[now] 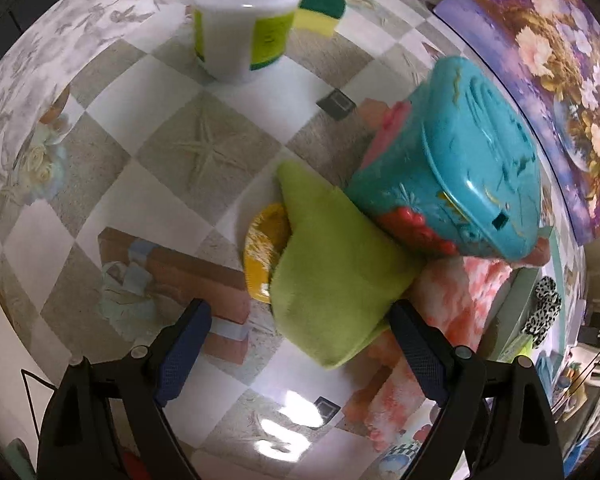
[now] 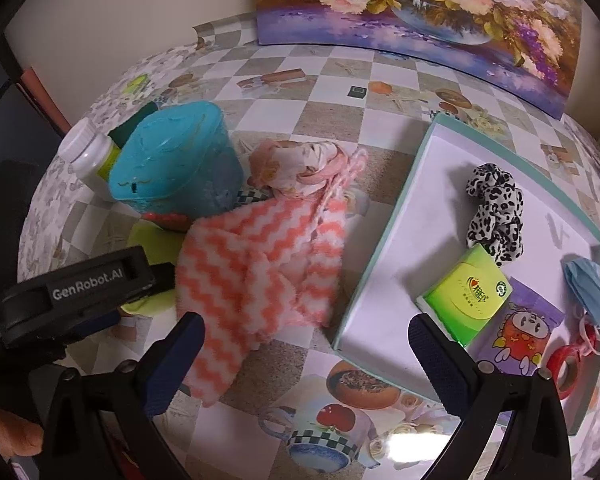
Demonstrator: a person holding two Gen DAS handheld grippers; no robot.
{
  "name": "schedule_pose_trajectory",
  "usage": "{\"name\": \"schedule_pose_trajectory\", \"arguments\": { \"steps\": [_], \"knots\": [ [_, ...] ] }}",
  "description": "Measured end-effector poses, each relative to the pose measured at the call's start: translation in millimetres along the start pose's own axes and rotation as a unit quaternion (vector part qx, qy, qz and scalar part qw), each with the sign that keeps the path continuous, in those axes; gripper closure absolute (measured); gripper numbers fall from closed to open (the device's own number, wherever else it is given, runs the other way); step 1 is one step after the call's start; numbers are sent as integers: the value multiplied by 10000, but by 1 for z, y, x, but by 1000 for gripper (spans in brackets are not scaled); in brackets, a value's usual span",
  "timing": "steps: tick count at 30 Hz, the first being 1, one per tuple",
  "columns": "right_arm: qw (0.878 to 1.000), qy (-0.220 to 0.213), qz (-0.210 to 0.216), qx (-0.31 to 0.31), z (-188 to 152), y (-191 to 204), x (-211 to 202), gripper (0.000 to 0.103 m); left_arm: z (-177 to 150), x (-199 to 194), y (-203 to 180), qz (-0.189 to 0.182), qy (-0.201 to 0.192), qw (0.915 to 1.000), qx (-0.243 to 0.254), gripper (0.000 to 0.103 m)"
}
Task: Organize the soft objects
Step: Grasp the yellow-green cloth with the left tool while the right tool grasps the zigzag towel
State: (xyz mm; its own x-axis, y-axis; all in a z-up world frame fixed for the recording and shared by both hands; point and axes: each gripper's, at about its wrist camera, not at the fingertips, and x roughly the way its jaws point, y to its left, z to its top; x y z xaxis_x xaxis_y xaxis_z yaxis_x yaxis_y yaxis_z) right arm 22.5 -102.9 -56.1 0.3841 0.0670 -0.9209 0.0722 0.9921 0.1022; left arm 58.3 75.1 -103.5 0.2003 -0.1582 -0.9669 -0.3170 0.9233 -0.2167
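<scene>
A green cloth (image 1: 332, 276) lies on the table, partly under a teal plastic box (image 1: 460, 156) and over a yellow sponge (image 1: 262, 252). My left gripper (image 1: 300, 356) is open, its fingers on either side of the cloth's near end. A pink-and-white zigzag cloth (image 2: 256, 276) lies beside the teal box (image 2: 172, 168), with a pink scrunchie (image 2: 296, 168) behind it. My right gripper (image 2: 306, 364) is open and empty, above the zigzag cloth's near edge and the corner of a white tray (image 2: 384, 256).
The tray holds a leopard scrunchie (image 2: 496, 216), a green tissue pack (image 2: 466, 294), a purple packet (image 2: 524, 328), a blue mask (image 2: 590, 292) and red tape (image 2: 568, 364). A white bottle (image 1: 244, 20) and a green-yellow sponge (image 1: 320, 4) stand far off. A flower picture (image 2: 420, 8) leans on the wall.
</scene>
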Motion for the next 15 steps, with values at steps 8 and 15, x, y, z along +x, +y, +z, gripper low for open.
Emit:
{"name": "schedule_pose_trajectory", "arguments": {
  "steps": [8,15],
  "knots": [
    [10000,14,-40,26,1,-3,1,0,-2,3,-19,-2,-103,9994,331,34],
    [10000,2,-32,22,0,-4,1,0,4,6,-25,-238,-131,9993,256,86]
  ]
}}
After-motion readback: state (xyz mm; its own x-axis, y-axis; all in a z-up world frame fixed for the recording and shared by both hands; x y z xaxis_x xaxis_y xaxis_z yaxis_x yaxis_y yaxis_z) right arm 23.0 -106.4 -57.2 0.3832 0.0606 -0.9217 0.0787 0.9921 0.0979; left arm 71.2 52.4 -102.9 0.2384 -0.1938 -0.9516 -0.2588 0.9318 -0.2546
